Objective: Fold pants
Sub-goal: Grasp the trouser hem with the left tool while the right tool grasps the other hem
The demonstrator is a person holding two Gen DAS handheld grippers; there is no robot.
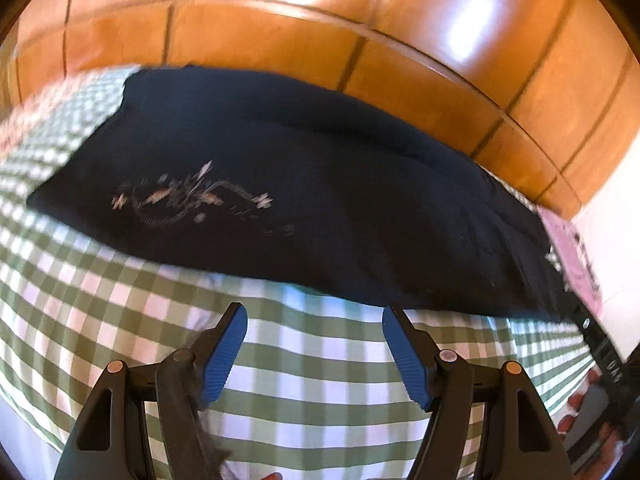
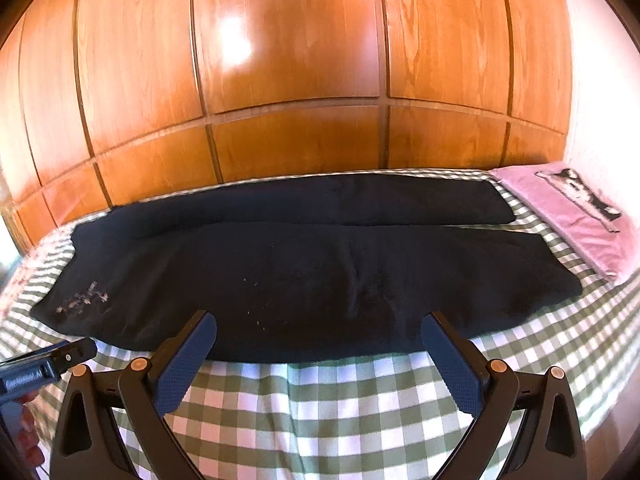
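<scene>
While both tools hang over the bed, each one has its blue pads wide apart with nothing between them. The left tool [image 1: 315, 316] sits at 6 o'clock over the checked sheet [image 1: 312, 392], just short of the pants. The right tool [image 2: 319, 326] has its tips over the near edge of the dark pants [image 2: 304, 276]. These lie flat across the bed from 9 to 3 o'clock, legs side by side. A pink pillow [image 2: 580, 224] lies at 2 o'clock. Wooden panels [image 2: 288, 60] stand at 12 o'clock.
</scene>
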